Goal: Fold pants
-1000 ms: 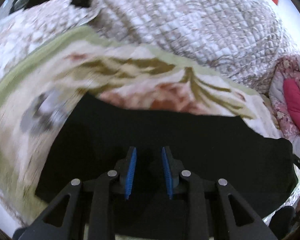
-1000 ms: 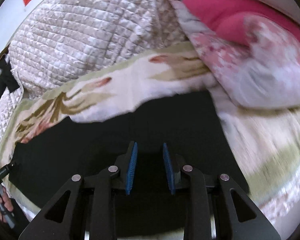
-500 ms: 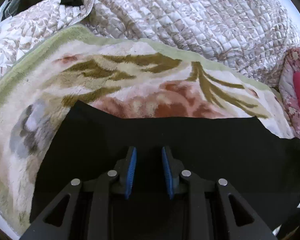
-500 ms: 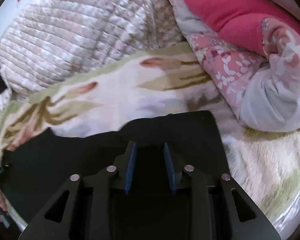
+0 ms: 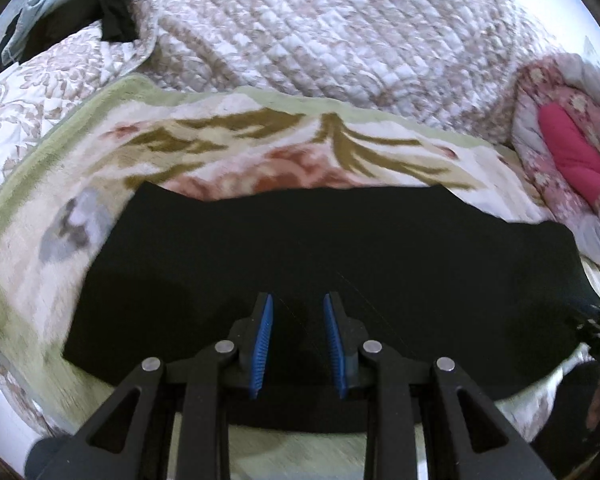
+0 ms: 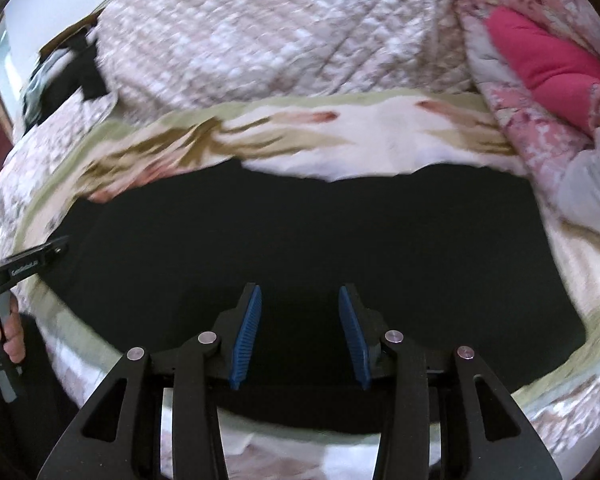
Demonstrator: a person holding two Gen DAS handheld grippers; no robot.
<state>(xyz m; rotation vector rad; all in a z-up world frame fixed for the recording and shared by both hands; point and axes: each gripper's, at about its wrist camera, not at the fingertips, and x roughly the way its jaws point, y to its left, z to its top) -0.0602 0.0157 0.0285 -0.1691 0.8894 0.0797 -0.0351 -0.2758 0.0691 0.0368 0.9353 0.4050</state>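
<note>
Pants lie flat on the floral blanket, long axis across my view, more of their width in frame than a second ago. Right gripper has just been opening, nothing pinched. Left gripper unchanged, pads apart over cloth.

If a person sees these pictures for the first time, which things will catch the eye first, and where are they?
First the black pants, spread flat across the middle of a plush floral blanket on the bed. Next the blue-padded fingers of the left gripper and right gripper, both over the pants' near edge with nothing between their jaws; the right jaws have just been opening. Then the bright pink lining of a bundled floral quilt at the right.
</note>
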